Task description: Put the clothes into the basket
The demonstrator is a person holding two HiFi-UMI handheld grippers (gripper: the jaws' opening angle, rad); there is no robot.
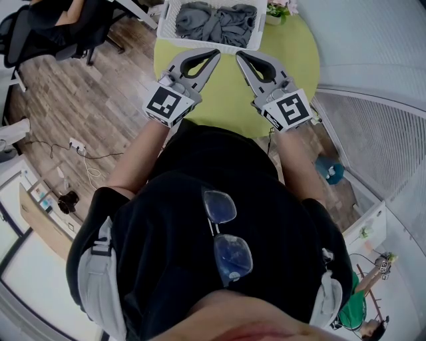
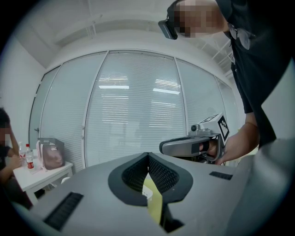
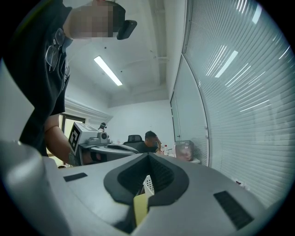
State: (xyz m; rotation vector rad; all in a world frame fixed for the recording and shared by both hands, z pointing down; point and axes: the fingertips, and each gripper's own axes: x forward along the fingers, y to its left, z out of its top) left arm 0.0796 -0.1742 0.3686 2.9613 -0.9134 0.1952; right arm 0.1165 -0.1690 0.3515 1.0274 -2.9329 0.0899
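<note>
Grey clothes point(image 1: 216, 20) lie heaped in a white basket point(image 1: 172, 20) at the far edge of a round yellow-green table point(image 1: 293, 60). Both grippers hover level over the table just short of the basket. My left gripper point(image 1: 214, 53) is shut and holds nothing; its own view shows its jaws point(image 2: 148, 155) meeting at the tips. My right gripper point(image 1: 239, 56) is also shut and empty, tips together point(image 3: 148, 155). Each gripper shows in the other's view: the right gripper point(image 2: 184, 146) and the left gripper point(image 3: 108, 148). A bit of the basket point(image 3: 148, 184) shows through the right jaws' gap.
A small potted plant point(image 1: 276, 12) stands beside the basket. An office chair point(image 1: 40, 33) and a seated person point(image 3: 151, 140) are off to the left. A side table point(image 2: 44, 173) carries a bottle and a bag. A glass wall with blinds point(image 2: 129, 106) curves behind the table.
</note>
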